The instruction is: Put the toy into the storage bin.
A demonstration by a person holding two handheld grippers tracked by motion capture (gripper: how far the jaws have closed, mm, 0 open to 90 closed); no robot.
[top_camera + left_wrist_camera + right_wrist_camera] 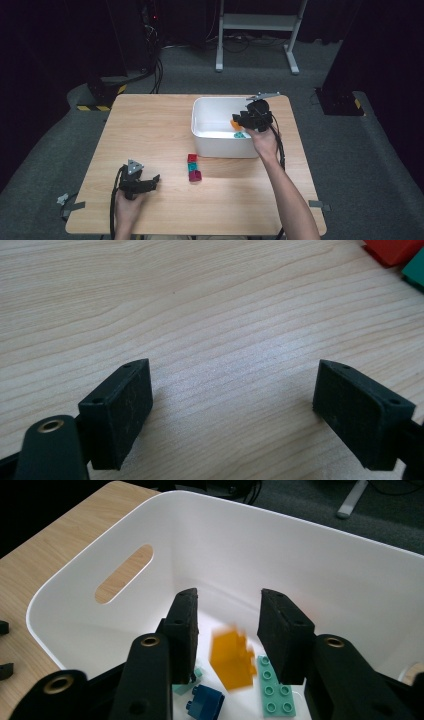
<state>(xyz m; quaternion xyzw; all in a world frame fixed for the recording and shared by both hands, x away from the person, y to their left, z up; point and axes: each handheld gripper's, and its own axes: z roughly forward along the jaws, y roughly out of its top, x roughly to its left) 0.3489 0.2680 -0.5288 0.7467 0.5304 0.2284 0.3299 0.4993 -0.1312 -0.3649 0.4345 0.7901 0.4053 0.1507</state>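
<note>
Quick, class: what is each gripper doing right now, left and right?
Left gripper: open, nothing between its jaws, over the bare wooden table.
Right gripper: open above the white plastic bin; the orange toy brick is loose.

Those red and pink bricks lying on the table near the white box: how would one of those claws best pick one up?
Probably from straight above, pads on two opposite flat sides of the nearest pink brick. The bricks lie in a short row, close together, so the jaws should close across the row, where its sides are free. The left gripper rests open on the table nearby; the right gripper is over the white box.
</note>
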